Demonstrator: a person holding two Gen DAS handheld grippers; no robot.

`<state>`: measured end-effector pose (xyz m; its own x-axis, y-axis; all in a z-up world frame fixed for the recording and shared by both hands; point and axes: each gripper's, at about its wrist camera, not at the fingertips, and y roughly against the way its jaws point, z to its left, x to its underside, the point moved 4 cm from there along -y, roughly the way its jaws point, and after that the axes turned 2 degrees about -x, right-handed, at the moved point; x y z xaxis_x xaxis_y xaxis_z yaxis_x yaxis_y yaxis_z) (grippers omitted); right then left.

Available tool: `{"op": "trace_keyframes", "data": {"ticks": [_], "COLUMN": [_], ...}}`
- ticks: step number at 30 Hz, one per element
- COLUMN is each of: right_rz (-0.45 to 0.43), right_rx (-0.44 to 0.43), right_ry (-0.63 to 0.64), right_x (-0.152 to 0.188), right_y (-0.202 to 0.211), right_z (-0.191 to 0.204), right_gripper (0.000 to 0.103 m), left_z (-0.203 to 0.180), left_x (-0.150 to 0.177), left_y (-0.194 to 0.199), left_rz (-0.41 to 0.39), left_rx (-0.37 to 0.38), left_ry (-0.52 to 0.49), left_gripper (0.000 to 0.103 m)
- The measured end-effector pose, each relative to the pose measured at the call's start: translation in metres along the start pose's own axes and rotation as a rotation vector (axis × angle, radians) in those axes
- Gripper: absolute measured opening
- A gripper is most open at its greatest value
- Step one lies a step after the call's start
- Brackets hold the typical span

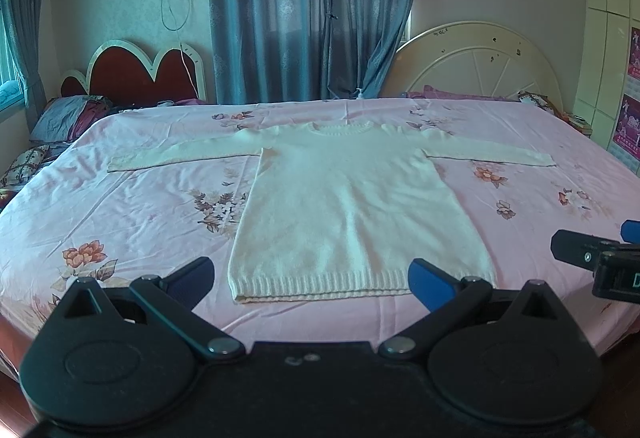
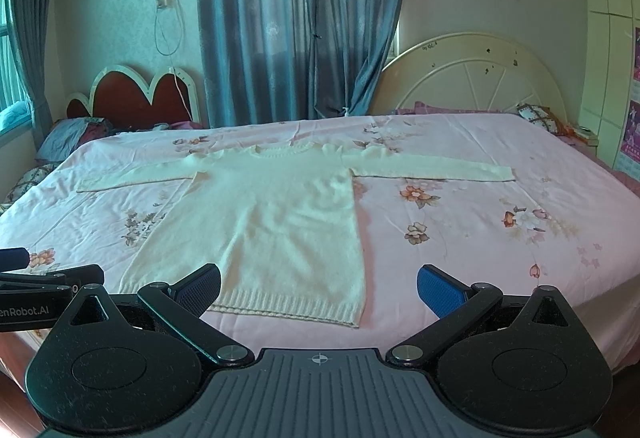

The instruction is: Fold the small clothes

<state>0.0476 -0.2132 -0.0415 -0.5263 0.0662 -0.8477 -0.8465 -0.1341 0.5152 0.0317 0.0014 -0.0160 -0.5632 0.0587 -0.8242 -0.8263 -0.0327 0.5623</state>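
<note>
The bed (image 1: 120,206) is viewed low from its foot by both cameras, facing the curtain (image 1: 312,10). The sweater (image 1: 352,206) beyond each pair of spread jaws is shared, off-centre left in the right view.

Both grippers are showing black linkage arms with silver pivot screws and round black hubs. The left gripper (image 1: 312,280) and right gripper (image 2: 319,290) are wearing blue textured pads (image 2: 438,290) at the fingertips.
</note>
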Motion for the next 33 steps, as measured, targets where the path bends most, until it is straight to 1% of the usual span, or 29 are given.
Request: {"op": "trace_keyframes", "data": {"ticks": [8, 33], "right_rz": [0.000, -0.004], "right_rx": [-0.001, 0.001], "right_ry": [0.001, -0.004], "right_x": [-0.0017, -0.0037], "right_y": [0.0001, 0.0004], "right_z": [0.0001, 0.0001], "right_gripper": [0.103, 0.103], "left_z": [0.0051, 0.0046], "left_x": [-0.0012, -0.0001], "left_y": [0.0035, 0.0032], "left_rz": [-0.002, -0.002], "left_rx": [-0.007, -0.006], "left_ry": [0.002, -0.007], "left_gripper": [0.103, 0.103]}}
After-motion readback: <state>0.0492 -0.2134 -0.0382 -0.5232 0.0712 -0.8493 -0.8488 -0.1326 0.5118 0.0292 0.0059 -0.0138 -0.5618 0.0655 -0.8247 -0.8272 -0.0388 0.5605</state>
